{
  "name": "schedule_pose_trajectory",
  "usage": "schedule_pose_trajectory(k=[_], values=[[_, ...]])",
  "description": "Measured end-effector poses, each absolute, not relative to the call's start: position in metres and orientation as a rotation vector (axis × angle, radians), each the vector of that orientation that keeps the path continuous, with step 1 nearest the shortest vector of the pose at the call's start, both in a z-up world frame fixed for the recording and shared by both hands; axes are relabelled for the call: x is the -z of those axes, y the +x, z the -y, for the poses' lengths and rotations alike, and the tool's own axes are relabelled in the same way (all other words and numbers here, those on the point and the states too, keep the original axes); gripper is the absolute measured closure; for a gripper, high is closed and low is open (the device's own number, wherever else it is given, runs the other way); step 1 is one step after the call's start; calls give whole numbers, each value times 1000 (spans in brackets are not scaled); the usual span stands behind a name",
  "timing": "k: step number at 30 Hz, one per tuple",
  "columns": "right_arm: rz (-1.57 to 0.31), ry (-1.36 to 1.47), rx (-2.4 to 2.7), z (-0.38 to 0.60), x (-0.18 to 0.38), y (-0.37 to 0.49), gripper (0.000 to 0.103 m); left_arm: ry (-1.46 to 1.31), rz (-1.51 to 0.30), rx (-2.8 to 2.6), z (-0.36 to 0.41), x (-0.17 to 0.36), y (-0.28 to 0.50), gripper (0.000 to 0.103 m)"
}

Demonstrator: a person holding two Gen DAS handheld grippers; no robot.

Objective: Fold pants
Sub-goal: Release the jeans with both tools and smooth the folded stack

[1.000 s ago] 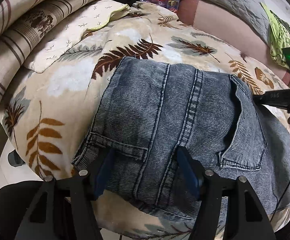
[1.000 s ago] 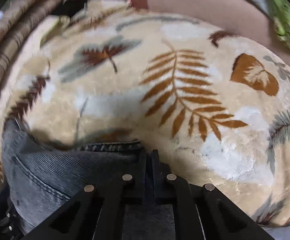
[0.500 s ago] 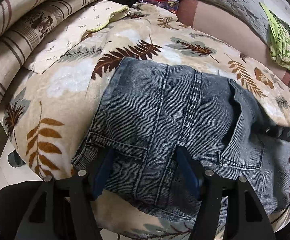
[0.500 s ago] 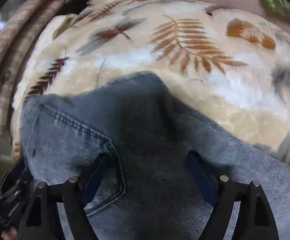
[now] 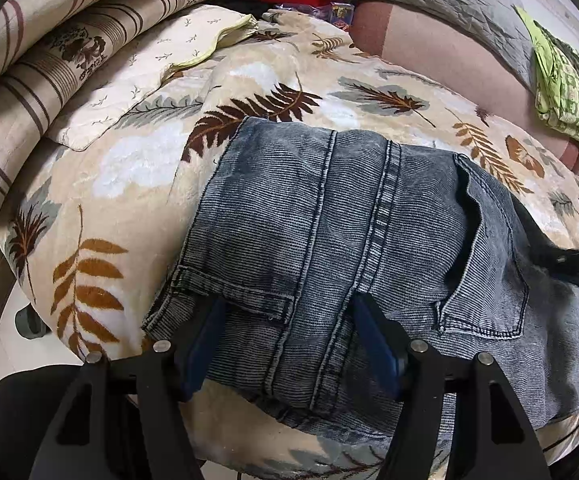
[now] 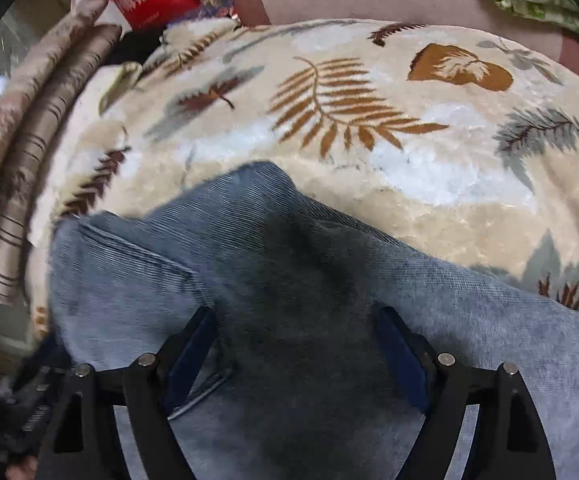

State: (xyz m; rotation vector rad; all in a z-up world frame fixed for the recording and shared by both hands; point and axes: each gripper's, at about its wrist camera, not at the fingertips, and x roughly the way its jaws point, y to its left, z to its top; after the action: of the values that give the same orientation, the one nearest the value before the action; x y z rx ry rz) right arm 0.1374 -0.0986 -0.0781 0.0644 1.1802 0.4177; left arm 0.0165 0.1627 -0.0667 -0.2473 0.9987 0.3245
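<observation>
both my left tongs and right tongs hang wide apart over the pants, gripping nothing. the pants lie folded on the leaf-print blanket, near its front edge. a careless nudge could drag the top layer and undo the fold.

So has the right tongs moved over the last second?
Yes. The right tongs opened and drew back from the leaf blanket; jeans now lie beneath them.
</observation>
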Motion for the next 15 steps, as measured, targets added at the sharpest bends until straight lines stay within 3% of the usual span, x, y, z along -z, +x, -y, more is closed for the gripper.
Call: schedule_pose_trajectory(k=[6, 15], values=[[-1104, 27, -408, 115, 51, 113, 19, -242, -995, -331, -161, 66, 16, 34], [-1098, 23, -345, 154, 55, 77, 18, -238, -995, -343, -160, 65, 16, 34]])
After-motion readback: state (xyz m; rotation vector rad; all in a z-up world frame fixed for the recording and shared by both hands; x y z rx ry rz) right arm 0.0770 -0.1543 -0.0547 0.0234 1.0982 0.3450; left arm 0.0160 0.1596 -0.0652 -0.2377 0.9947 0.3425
